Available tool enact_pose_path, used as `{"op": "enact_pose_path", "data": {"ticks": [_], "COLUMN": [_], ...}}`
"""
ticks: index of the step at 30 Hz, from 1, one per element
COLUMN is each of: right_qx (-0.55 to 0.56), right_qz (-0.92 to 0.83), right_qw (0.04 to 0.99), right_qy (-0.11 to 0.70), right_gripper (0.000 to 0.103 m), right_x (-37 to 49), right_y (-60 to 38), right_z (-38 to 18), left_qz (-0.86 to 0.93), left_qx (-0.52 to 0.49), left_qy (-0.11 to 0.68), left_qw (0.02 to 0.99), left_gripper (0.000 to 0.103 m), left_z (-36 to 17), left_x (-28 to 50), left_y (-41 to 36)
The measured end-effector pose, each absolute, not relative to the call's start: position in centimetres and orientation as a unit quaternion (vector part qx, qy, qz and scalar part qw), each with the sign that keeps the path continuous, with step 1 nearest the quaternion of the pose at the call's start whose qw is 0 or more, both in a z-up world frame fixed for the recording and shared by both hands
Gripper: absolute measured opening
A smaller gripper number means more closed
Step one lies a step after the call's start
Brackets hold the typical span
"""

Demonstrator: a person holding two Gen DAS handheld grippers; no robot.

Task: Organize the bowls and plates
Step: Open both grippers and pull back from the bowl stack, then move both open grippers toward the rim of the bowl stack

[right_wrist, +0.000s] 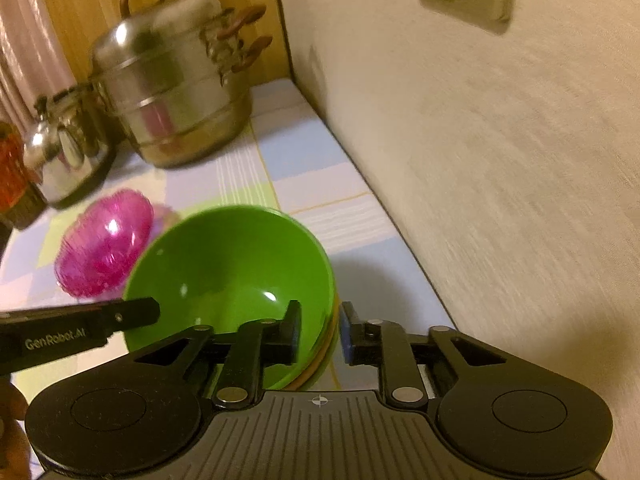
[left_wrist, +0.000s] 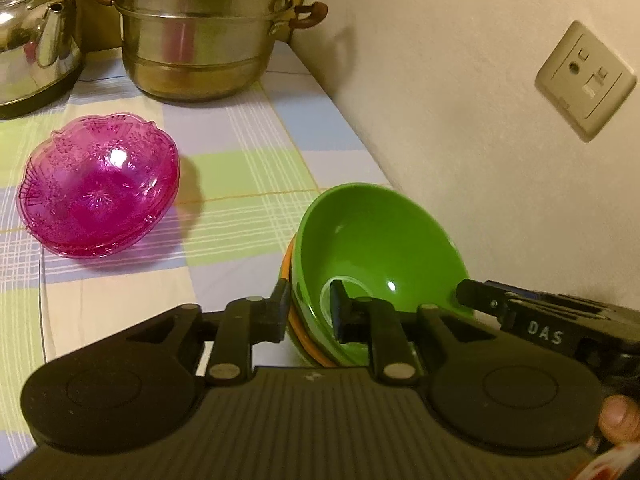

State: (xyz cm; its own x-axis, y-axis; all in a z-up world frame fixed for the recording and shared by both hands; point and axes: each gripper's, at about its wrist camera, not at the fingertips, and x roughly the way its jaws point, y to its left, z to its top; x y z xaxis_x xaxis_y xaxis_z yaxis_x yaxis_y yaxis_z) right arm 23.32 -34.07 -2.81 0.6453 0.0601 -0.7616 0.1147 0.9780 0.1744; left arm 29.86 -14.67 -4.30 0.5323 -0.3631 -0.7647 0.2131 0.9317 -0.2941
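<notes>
A green bowl point(left_wrist: 380, 248) point(right_wrist: 228, 268) tops a small nested stack with an orange bowl point(left_wrist: 285, 276) under it, standing on the checked tablecloth close to the wall. My left gripper point(left_wrist: 310, 312) straddles the stack's left rim, one finger outside and one inside the bowl, jaws slightly apart and open. My right gripper point(right_wrist: 320, 332) straddles the right rim the same way, with a thin gap at its outer finger point(right_wrist: 347, 332), also open. Nested pink glass bowls point(left_wrist: 98, 192) point(right_wrist: 104, 248) sit to the left.
A steel steamer pot point(left_wrist: 196, 28) point(right_wrist: 172, 88) and a kettle point(left_wrist: 36, 36) point(right_wrist: 64, 152) stand at the back. The wall point(left_wrist: 460, 128) with a socket point(left_wrist: 586, 80) runs along the table's right edge. A red jar point(right_wrist: 10, 172) is at far left.
</notes>
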Motion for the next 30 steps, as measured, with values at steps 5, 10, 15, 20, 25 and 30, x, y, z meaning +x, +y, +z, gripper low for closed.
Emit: {"op": "enact_pose_path", "data": {"ticks": [5,10,15,20,25,30], "right_qx": [0.134,0.162,0.173,0.172,0.167,0.166], "right_qz": [-0.007,-0.005,-0.006,-0.009,-0.01,-0.019], "right_qw": [0.904,0.902,0.899,0.897,0.896,0.894], "right_qy": [0.406,0.4,0.402,0.408,0.411,0.415], "right_gripper": [0.031,0.033,0.034,0.034,0.035,0.036], "right_x": [21.3,18.4,15.8,13.4,11.1,9.7], "right_y": [-34.0,-33.7,-33.2,-32.7,-32.4,-32.4], "right_z": [-1.1,-0.3,-0.1,-0.3,-0.3,-0.5], "left_qz": [-0.158,-0.151,-0.136,-0.125,-0.107,-0.101], "left_qx": [-0.104,-0.11,-0.101,-0.085,-0.066,-0.064], "left_qy": [0.436,0.43,0.428,0.428,0.43,0.434], "left_qw": [0.88,0.883,0.888,0.891,0.894,0.893], "left_gripper": [0.027,0.036,0.055,0.061,0.067,0.068], "left_z": [-3.0,-2.1,-2.0,-1.9,-1.9,-2.1], "left_x": [28.1,25.5,22.5,19.7,17.6,16.2], "left_y": [-13.6,-12.9,-12.5,-12.5,-12.6,-12.3]}}
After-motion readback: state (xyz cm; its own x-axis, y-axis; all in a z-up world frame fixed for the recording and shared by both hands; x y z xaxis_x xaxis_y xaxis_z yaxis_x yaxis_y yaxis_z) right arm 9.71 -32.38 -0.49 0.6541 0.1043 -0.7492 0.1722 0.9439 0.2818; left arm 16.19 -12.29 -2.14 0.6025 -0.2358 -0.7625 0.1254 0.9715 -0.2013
